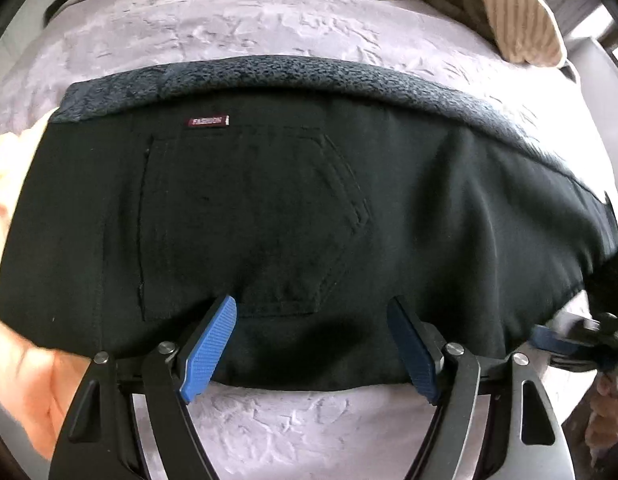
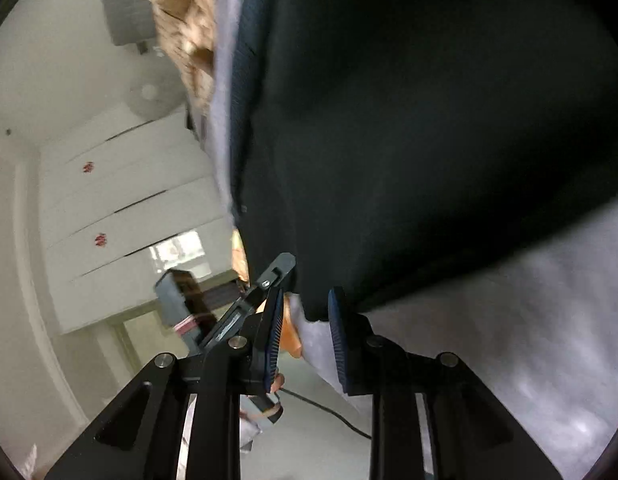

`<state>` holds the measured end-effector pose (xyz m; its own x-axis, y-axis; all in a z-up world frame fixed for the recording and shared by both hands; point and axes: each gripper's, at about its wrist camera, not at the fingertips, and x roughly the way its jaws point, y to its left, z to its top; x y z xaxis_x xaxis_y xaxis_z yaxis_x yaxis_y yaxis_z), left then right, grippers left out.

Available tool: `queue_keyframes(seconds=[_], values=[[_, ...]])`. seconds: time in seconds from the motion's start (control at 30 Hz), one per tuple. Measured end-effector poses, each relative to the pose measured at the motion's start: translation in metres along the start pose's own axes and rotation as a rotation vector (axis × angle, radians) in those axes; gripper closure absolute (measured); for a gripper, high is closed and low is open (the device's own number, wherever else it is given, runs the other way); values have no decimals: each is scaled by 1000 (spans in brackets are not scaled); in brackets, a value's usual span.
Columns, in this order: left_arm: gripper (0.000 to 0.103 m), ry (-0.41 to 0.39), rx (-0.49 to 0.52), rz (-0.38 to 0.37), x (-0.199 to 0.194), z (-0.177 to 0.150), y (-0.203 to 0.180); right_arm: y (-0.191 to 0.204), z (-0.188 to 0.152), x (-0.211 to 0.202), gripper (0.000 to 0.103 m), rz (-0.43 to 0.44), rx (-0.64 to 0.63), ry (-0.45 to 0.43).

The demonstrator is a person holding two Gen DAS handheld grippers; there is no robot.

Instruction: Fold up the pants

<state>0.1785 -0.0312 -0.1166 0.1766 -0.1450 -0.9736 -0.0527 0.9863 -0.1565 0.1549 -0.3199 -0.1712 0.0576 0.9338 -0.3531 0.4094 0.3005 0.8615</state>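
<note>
1. We see the black pants lying flat on the lilac bedspread, long axis running left to right, back pocket up and fleece lining showing along the far edge.
2. Our left tool points steeply down over the near edge, pads spread wide and pinching nothing.
3. Our right tool sits at the pants' right end, jaws parted a little, with the cloth's edge just ahead and not clamped.
4. We judge the right hand nearer that end for the coming fold.
</note>
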Motion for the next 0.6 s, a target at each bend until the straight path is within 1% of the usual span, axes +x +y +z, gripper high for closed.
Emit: queue_keyframes(seconds=[0.07,0.17,0.23,0.3,0.33,0.4,0.47,0.53,0.6], values=[[24,-2,-12,-39,-3,0,7,-3,-6,3,76,-21,-2,5],[24,-14,-76,-124,-7,-1,28,-1,-4,6,76,-49,-3,5],[24,-16,-90,-142,-8,-1,33,0,-4,5,76,-54,6,16],[24,-15,-70,-126,-7,-3,31,5,-8,6,75,-65,-7,35],[24,-16,-48,-109,-6,-4,29,12,-5,18,75,-75,-11,45],[24,-18,-22,-87,-4,-4,20,5,-8,14,73,-88,2,48],[24,-17,-12,-78,-6,-4,18,1,-6,16,65,-80,24,24],[24,-16,-10,-77,-5,-4,16,-2,-4,15,63,-43,35,-12],[24,-14,-3,-75,-3,-3,15,-1,0,15,63,-24,45,-29]])
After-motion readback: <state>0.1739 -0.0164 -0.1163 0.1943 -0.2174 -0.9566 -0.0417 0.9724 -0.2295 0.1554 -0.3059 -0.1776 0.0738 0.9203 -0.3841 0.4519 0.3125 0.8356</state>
